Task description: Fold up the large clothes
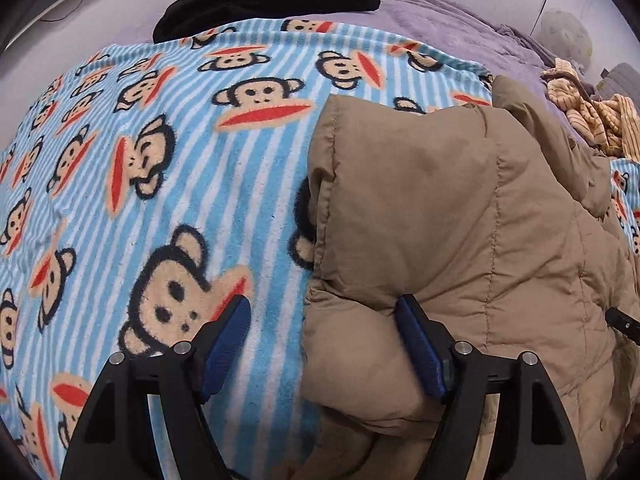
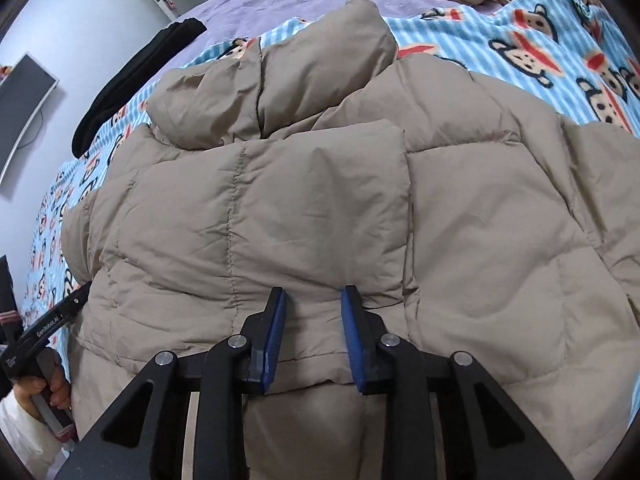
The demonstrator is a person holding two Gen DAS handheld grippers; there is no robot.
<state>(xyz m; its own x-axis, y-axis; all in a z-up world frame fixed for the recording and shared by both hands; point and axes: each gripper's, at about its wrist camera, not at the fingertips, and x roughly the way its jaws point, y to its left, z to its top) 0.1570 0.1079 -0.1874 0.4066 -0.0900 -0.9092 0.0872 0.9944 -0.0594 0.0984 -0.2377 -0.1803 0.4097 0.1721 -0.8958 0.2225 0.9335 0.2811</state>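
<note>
Two grippers over one puffy tan jacket (image 2: 320, 200), which fills the centre of the right wrist view on a monkey-print blanket (image 1: 160, 200). Left gripper (image 1: 324, 344) is spread wide over the jacket's edge, pinching nothing. Right gripper (image 2: 314, 332) is partly open over a folded panel, not visibly clamping (hard to tell). I'd grab deep, since padding slips. No containers anywhere.
</note>
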